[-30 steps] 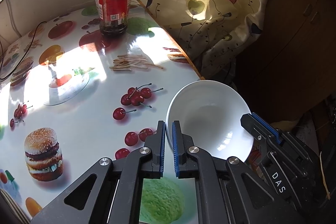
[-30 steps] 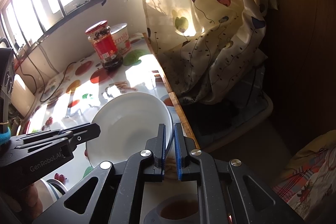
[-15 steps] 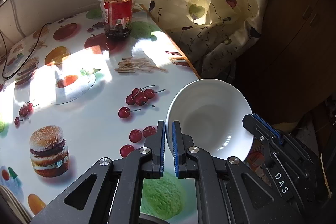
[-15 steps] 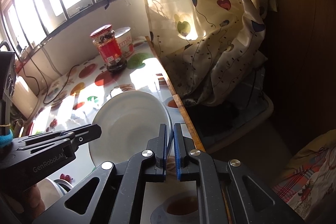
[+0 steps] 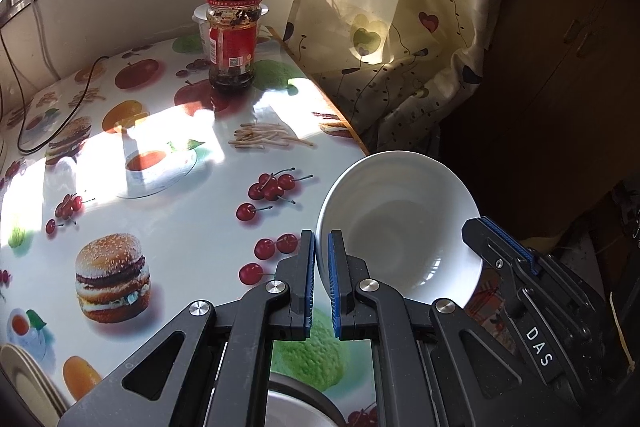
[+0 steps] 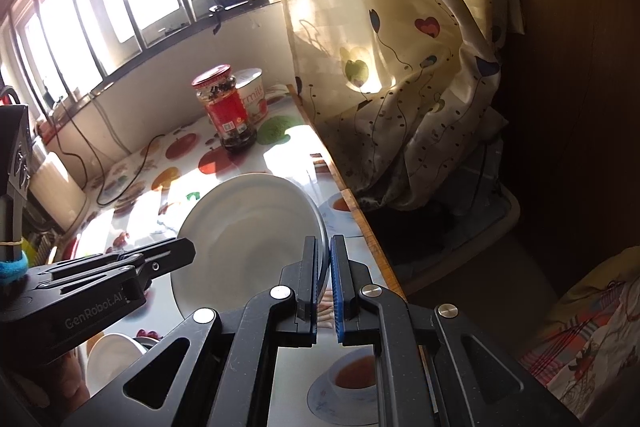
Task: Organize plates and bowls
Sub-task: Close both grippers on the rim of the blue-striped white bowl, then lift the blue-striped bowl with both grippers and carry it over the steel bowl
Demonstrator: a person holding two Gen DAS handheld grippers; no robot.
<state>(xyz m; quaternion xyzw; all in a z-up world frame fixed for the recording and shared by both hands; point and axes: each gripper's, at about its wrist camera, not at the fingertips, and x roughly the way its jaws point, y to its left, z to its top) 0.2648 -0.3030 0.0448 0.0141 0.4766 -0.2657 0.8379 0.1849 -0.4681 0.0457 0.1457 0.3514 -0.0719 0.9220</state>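
Nearest the left wrist camera, the left gripper (image 5: 321, 245) has its jaws pressed onto the near-left rim of the white bowl (image 5: 396, 227), the rim running edge-on between the blue pads. Across the bowl's mouth, the right gripper (image 6: 326, 251) pinches the opposite rim in the same way, so the bowl hangs between the two grippers, held from both sides and tilted with its hollow turned toward the left camera. It sits clear of the bench (image 5: 192, 227), partly past the bench's right edge, over the dark floor. Neither gripper is nearer; both already hold it, and the line between the two grips crosses the bowl's full width. Below the left gripper, another white bowl (image 5: 292, 409) rests on the bench, probably where this one will be stacked. Farther off stands a red-lidded jar (image 5: 232, 39), well apart from the bowl.
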